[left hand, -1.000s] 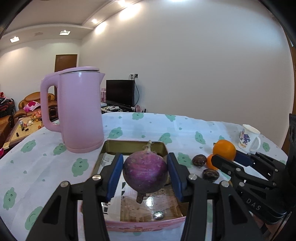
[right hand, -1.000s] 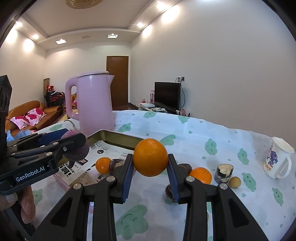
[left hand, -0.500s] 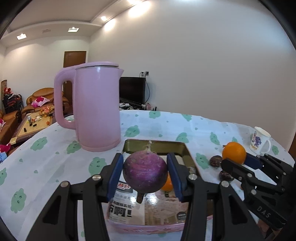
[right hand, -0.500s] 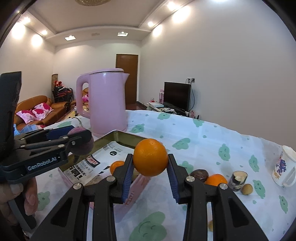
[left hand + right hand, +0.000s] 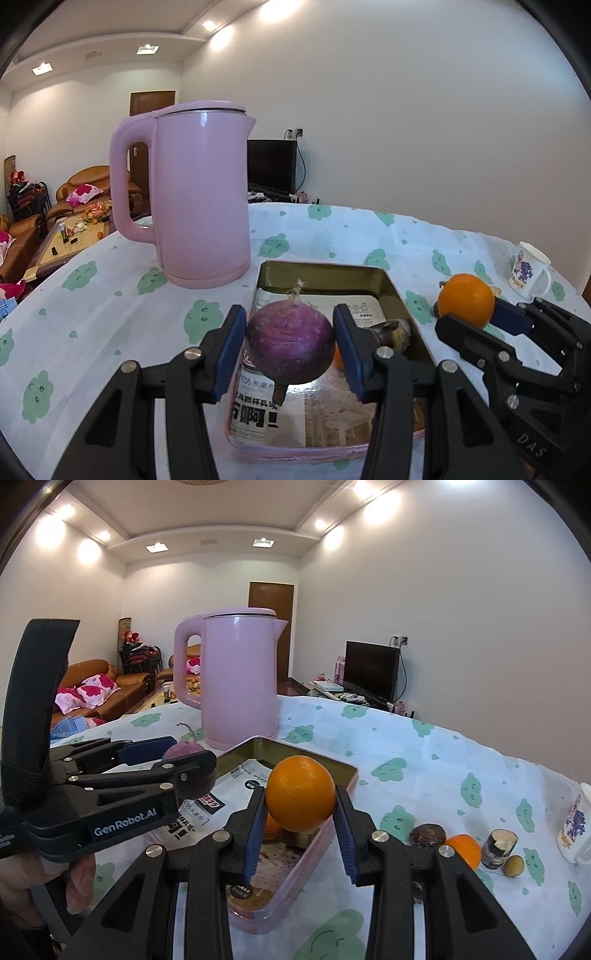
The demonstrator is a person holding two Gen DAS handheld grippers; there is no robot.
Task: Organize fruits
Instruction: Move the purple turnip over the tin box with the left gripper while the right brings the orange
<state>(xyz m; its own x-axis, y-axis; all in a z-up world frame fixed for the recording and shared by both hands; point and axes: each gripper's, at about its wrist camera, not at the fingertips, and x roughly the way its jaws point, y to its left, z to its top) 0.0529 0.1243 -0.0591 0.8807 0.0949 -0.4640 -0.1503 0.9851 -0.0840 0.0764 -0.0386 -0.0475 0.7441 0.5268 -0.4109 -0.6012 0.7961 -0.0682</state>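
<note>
My left gripper [image 5: 290, 345] is shut on a round purple radish-like fruit [image 5: 290, 345] and holds it above the near end of a pink tray [image 5: 295, 452] lined with printed paper. My right gripper [image 5: 300, 799] is shut on a large orange [image 5: 300, 799] and holds it over the tray's right side [image 5: 295, 886]. In the left wrist view the right gripper's orange [image 5: 466, 300] hangs right of the tray. A small orange [image 5: 338, 360] and a dark fruit [image 5: 393, 332] lie in the tray, partly hidden.
A tall pink kettle [image 5: 192, 206] stands behind the tray's left corner. On the cloth right of the tray lie a dark fruit [image 5: 427, 835], an orange [image 5: 463, 849], a cut dark piece [image 5: 500, 849] and a small brown fruit [image 5: 514, 866]. A white mug [image 5: 576, 829] stands far right.
Both grippers have shifted left and toward the tray, each still holding its fruit. The kettle has grown larger in both views and the loose fruits have slid to the right.
</note>
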